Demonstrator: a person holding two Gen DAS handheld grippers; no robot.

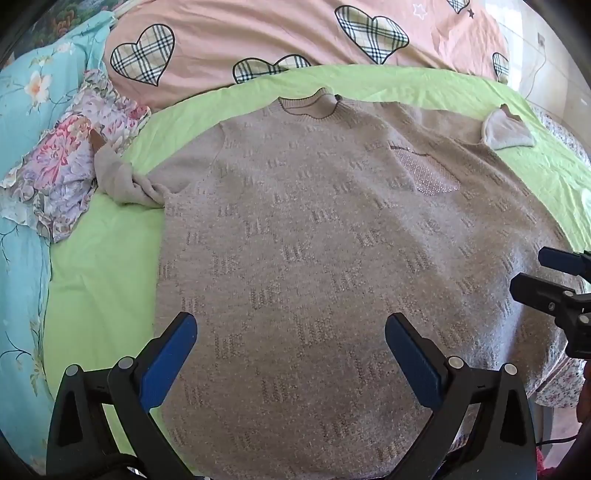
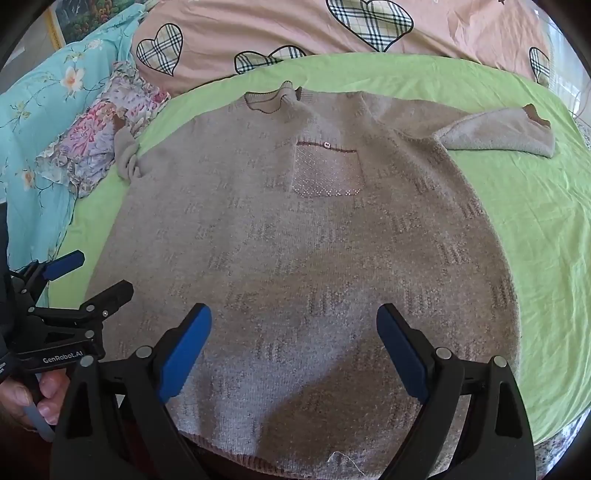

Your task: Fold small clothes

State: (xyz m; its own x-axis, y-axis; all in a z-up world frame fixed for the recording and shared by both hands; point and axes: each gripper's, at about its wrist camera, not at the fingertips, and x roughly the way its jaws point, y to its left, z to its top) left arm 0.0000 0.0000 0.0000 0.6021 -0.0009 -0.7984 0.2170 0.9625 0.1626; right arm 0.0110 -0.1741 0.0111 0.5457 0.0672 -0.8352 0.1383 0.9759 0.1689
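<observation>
Beige knitted sweater (image 2: 303, 258) lies flat, front up, on the green sheet (image 2: 535, 221) of the bed, collar toward the pink heart-print quilt (image 2: 295, 29), chest pocket (image 2: 327, 171) visible. Left gripper (image 1: 290, 339) and right gripper (image 2: 293, 332) both hang over the sweater's lower part, fingers spread wide, gripping nothing. A floral garment (image 1: 62, 170) lies beside one bunched sleeve (image 1: 122, 181).

Sweater spread flat on the sheet, neck toward the far edge

The sweater (image 2: 295, 258) lies on the sheet (image 2: 535, 240), hem at the near edge, one sleeve (image 2: 498, 138) reaching toward the right edge, the other (image 1: 122, 181) bunched at the left edge against a ruffled cloth (image 1: 66, 166). Behind the sheet lies a quilt (image 1: 295, 33).
</observation>
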